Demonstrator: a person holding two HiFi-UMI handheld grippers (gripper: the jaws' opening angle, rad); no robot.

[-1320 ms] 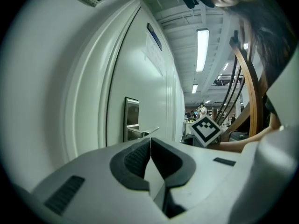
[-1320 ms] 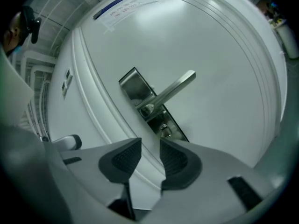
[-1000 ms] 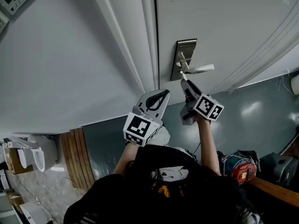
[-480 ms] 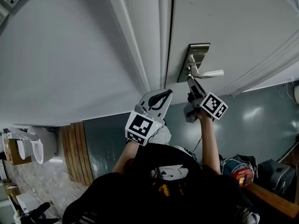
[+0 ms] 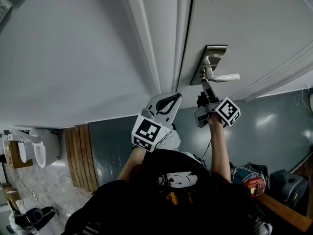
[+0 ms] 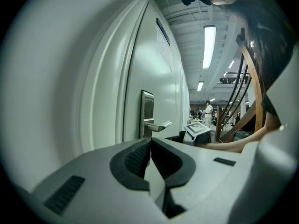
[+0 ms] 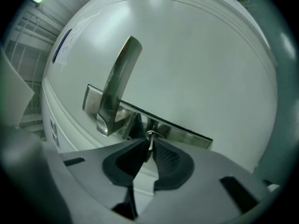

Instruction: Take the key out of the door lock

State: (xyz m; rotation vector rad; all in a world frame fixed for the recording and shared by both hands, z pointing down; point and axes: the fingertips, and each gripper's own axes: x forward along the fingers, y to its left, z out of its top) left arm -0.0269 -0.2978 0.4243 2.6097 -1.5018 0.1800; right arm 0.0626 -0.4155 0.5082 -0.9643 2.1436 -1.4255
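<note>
A brushed-metal lock plate (image 5: pixel 212 61) with a lever handle (image 5: pixel 223 77) sits on the white door (image 5: pixel 254 28). My right gripper (image 5: pixel 206 88) reaches up just below the lever. In the right gripper view a small key with a wire ring (image 7: pixel 150 136) sticks out of the plate (image 7: pixel 187 134) beneath the lever (image 7: pixel 117 85). The right gripper (image 7: pixel 149 147) has its jaws closing, the key is between them and the pad tips pinch it. My left gripper (image 5: pixel 170 99) hangs back to the left, away from the door; its pads (image 6: pixel 140 158) are shut on nothing.
The door frame (image 5: pixel 161 43) runs left of the lock. A wooden slat panel (image 5: pixel 78 160) and a white fixture (image 5: pixel 36 151) lie lower left, a red tool (image 5: pixel 252 178) lower right. A stair rail (image 6: pixel 250 83) and a distant person (image 6: pixel 208 109) show in the left gripper view.
My right gripper has moved up closer under the lever and against the lock plate. The head view has shifted, so the door fittings sit further right. The left gripper has stayed put.
</note>
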